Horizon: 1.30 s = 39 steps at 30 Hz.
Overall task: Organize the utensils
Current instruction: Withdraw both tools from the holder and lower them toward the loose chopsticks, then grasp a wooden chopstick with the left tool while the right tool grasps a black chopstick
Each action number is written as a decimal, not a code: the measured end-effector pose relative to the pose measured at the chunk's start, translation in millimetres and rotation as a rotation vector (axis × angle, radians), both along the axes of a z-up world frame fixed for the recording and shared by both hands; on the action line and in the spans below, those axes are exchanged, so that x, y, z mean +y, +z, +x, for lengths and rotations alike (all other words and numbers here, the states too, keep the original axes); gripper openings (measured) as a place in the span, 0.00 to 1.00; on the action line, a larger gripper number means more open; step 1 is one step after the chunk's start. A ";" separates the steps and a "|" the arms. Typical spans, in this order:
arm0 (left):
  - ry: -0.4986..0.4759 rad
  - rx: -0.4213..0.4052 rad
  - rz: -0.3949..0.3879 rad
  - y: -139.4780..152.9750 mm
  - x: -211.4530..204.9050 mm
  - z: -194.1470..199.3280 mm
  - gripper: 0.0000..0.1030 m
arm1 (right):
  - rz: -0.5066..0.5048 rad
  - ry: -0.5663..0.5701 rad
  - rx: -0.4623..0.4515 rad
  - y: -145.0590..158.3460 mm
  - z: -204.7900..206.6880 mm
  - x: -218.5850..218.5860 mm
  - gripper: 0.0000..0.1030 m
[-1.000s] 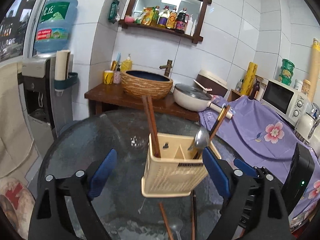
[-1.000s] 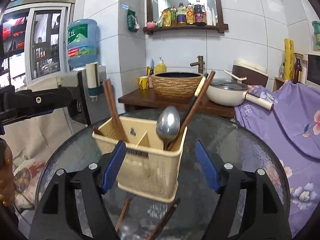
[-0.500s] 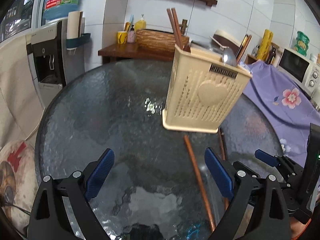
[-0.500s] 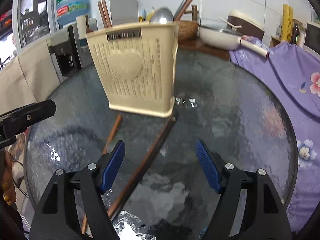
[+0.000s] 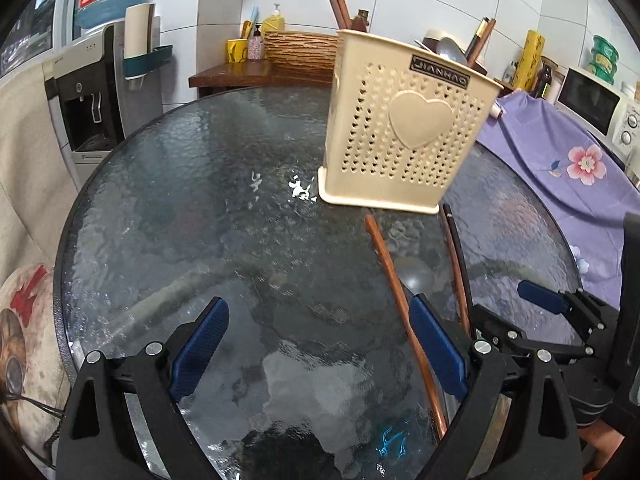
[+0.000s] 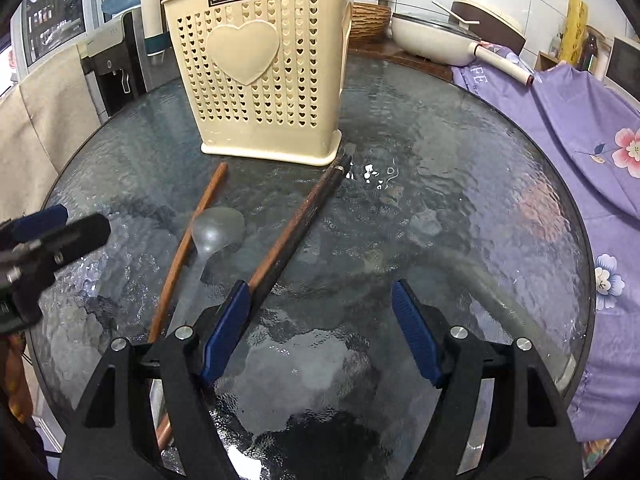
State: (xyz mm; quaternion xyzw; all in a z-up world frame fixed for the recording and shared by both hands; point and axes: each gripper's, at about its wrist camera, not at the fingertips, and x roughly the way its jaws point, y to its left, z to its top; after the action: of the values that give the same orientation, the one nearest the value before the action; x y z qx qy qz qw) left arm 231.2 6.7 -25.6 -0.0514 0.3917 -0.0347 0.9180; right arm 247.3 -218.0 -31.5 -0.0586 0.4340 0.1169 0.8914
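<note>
Claws now lower, nearer table.

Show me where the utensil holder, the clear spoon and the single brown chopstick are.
utensil holder (image 6: pixel 256 80), right wrist view, front wall
clear spoon (image 6: pixel 218 229), right wrist view, bowl
brown chopstick (image 5: pixel 394 292), left wrist view, mid-shaft

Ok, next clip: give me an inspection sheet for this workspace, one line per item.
Surface: round textured glass table, bare between things.
Job's things: cream utensil holder upright, already holding chopsticks and a spoon; a brown chopstick, a spoon and a dark chopstick pair lie loose before it.
Clutter: nothing seen on the table.
Grippers: left gripper and right gripper both open, empty, above the glass.
Cables: nothing seen.
Surroundings: purple floral cloth, water dispenser, pan.
</note>
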 end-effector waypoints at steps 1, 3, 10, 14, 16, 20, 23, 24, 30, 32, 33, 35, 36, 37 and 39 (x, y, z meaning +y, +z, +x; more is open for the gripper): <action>-0.003 0.001 0.003 -1.2 -1.5 -1.1 0.87 | -0.007 -0.002 0.004 0.6 0.0 0.5 0.71; -0.008 0.006 0.012 -2.9 -4.4 -2.4 0.87 | -0.031 -0.001 0.015 2.2 1.0 0.8 0.71; -0.035 0.028 0.023 -7.8 -13.3 -1.6 0.84 | -0.028 -0.030 0.047 2.6 7.2 -14.6 0.71; -0.043 0.036 0.020 -9.7 -18.3 -1.3 0.80 | 0.046 -0.008 0.053 5.0 4.5 -10.7 0.71; -0.045 0.033 0.025 -9.0 -21.0 -2.7 0.80 | 0.037 0.023 0.059 3.2 2.9 -1.3 0.71; -0.045 0.036 0.033 -9.4 -20.5 -4.7 0.80 | 0.018 0.016 0.060 1.9 1.0 2.7 0.71; -0.045 0.041 0.035 -10.9 -21.6 -3.8 0.79 | -0.001 0.003 0.061 1.6 0.2 -3.1 0.71; -0.047 0.044 0.034 -11.8 -21.9 -3.7 0.77 | 0.003 -0.003 0.066 1.3 1.5 -6.8 0.71; -0.097 0.085 0.034 -21.3 -36.0 -0.7 0.66 | 0.013 -0.015 0.074 2.0 4.2 -14.3 0.71; -0.110 0.092 0.041 -23.7 -41.2 -0.5 0.62 | -0.008 0.002 0.080 -0.2 4.8 -7.8 0.71; -0.115 0.095 0.045 -24.1 -43.0 -0.3 0.58 | -0.020 0.006 0.080 -1.1 4.9 -4.7 0.70; -0.124 0.099 0.040 -23.6 -44.9 0.0 0.54 | -0.030 0.010 0.076 -1.5 4.6 -1.6 0.70; -0.125 0.101 0.037 -23.4 -44.8 0.3 0.54 | -0.029 0.009 0.078 -1.7 5.2 -1.8 0.70; -0.127 0.103 0.034 -23.2 -44.9 0.7 0.53 | -0.031 0.007 0.079 -2.2 5.2 -2.2 0.70; -0.129 0.106 0.045 -23.3 -46.7 1.9 0.52 | -0.038 0.002 0.077 -3.2 5.4 -3.5 0.70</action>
State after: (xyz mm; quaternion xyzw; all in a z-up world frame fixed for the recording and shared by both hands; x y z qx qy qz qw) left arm 233.1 -40.0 -48.9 -0.0072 0.4428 -0.0824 0.8928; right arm 252.7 -221.4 -34.7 -0.0716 0.4700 0.1118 0.8726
